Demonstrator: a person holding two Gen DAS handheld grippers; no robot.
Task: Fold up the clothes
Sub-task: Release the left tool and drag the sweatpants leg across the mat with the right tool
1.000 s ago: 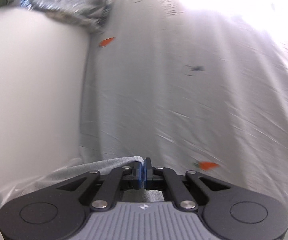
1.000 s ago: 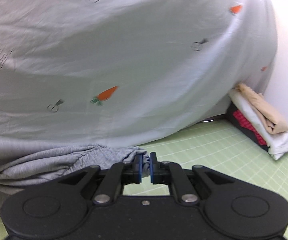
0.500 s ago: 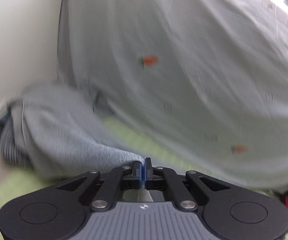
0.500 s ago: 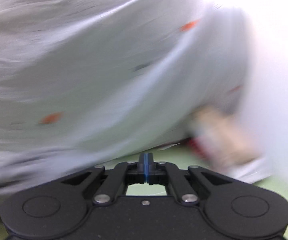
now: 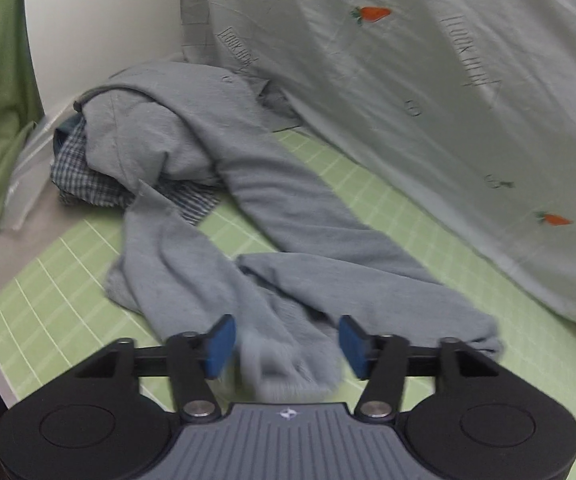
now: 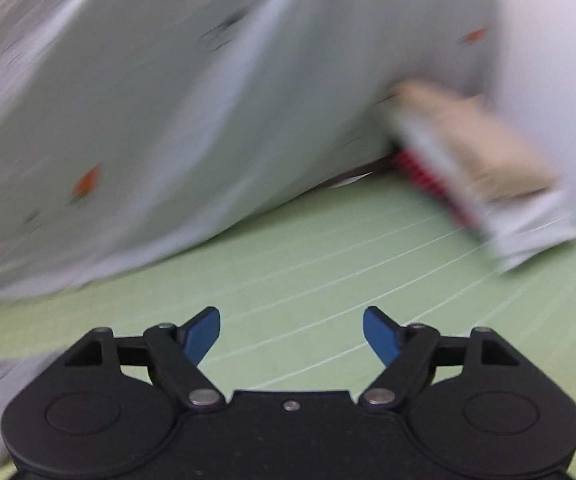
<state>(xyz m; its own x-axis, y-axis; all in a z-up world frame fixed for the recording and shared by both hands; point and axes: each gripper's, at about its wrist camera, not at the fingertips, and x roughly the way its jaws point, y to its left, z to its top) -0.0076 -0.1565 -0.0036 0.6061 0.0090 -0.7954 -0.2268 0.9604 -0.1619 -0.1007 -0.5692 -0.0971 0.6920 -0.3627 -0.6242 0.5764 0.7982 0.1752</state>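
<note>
Black grippers; blue fingers (image 5: 220, 340); silver pivot screws (image 6: 207, 397)

Mat (image 5: 392, 216): light green, white grid.
Trousers (image 5: 288, 240): plain grey.
Sheet (image 5: 428, 80): pale grey-green, orange carrots, dark lettering.
Checked cloth (image 5: 83, 176): navy and white.
Pads (image 5: 219, 344): blue.
Stack (image 6: 484, 156): blurred; seemingly tan, white, red.

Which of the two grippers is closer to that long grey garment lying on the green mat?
Left. The left gripper is open right over the grey garment, whose end lies between its fingers. The right gripper is open over bare green mat, the grey cloth only at its view's left edge.
</note>
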